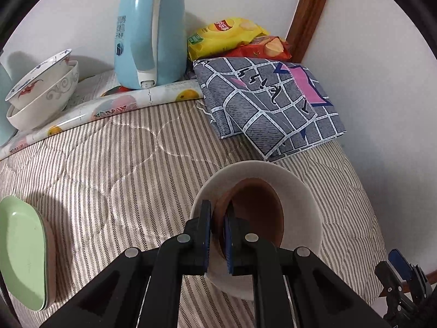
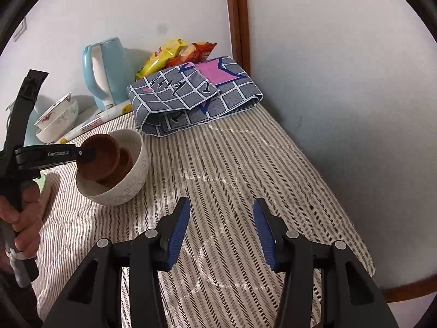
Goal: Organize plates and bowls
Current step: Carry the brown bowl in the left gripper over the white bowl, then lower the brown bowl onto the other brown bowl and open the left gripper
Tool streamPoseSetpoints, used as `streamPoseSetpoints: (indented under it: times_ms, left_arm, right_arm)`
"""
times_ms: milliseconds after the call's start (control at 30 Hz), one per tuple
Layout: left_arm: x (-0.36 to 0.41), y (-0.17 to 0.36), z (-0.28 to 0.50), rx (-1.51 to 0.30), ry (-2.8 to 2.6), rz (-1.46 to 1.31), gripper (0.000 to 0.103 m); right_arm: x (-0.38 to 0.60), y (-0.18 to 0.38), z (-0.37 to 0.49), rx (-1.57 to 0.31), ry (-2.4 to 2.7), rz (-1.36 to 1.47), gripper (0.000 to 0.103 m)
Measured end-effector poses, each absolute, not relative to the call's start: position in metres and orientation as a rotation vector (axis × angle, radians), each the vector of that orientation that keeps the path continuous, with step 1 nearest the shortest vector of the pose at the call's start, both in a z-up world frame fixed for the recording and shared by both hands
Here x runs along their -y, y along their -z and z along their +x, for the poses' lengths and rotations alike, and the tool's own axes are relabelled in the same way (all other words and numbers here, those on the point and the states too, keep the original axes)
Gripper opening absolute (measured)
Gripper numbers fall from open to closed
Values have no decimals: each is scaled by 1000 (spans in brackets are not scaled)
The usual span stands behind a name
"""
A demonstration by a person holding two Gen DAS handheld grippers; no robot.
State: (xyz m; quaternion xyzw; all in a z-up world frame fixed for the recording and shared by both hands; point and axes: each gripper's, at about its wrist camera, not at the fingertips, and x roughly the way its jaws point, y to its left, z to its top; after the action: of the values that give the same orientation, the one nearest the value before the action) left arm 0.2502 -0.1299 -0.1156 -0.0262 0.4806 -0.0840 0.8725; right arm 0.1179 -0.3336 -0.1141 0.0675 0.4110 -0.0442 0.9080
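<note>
A bed covered with a striped quilted cover (image 2: 232,164) sits in the corner of a room with white walls (image 2: 341,68), where a brown wooden post (image 2: 237,13) runs up the corner under soft indoor light.

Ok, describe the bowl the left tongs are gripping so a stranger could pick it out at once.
Start at the striped quilt and find the folded grey checked cloth by the wall; just in front of it sits a big white bowl. Inside it leans the brown bowl, pinched at its rim by the left tongs. It's tilted, above a second brown bowl.
</note>
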Motion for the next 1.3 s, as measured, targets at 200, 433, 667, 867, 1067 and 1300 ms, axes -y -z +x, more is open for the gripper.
streamPoseSetpoints:
  times_ms: [200, 433, 667, 867, 1067, 1300]
  left_arm:
    - [132, 121, 253, -1016, 181, -54, 9]
    - [134, 124, 254, -1022, 190, -61, 9]
    - [137, 127, 252, -1036, 206, -63, 9]
    - [138, 128, 251, -1040, 209, -57, 9]
    - [137, 125, 250, -1040, 215, -51, 10]
    - [131, 109, 245, -1004, 222, -55, 20]
  right_arm:
    - [336, 115, 117, -855, 94, 144, 48]
    - [337, 111, 110, -850, 94, 157, 48]
    - [334, 108, 108, -844, 85, 160, 48]
    - [330, 110, 109, -858, 83, 154, 48]
    - [326, 112, 110, -870, 78, 148, 48]
    - [317, 110, 118, -868, 53, 146, 48]
